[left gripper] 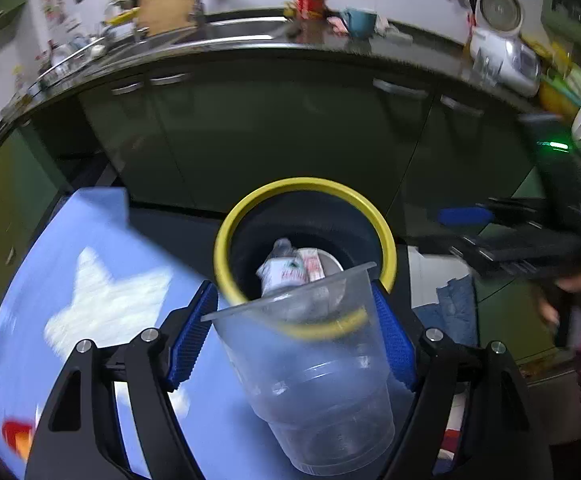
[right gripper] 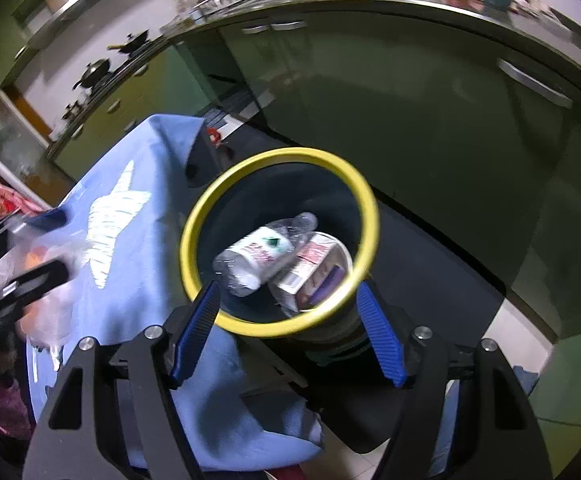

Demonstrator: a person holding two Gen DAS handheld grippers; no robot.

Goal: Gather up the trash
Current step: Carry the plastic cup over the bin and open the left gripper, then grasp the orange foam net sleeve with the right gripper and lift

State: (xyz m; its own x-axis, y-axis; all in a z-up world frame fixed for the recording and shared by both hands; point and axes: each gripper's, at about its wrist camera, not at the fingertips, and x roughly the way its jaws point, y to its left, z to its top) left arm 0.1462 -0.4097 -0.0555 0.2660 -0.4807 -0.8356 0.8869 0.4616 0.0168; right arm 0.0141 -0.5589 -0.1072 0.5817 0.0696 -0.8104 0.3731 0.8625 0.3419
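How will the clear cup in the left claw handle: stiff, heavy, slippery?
The cup looks thin, clear plastic, so probably light and apt to flex if squeezed. It seems empty. Its smooth wall may slip, though the ribbed pads should help.

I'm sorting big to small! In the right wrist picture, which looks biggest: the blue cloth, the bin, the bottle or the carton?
1. Blue cloth, biggest.
2. Bin, by its yellow rim.
3. Bottle and carton look about alike; both lie partly hidden in the bin, so I won't rank them.
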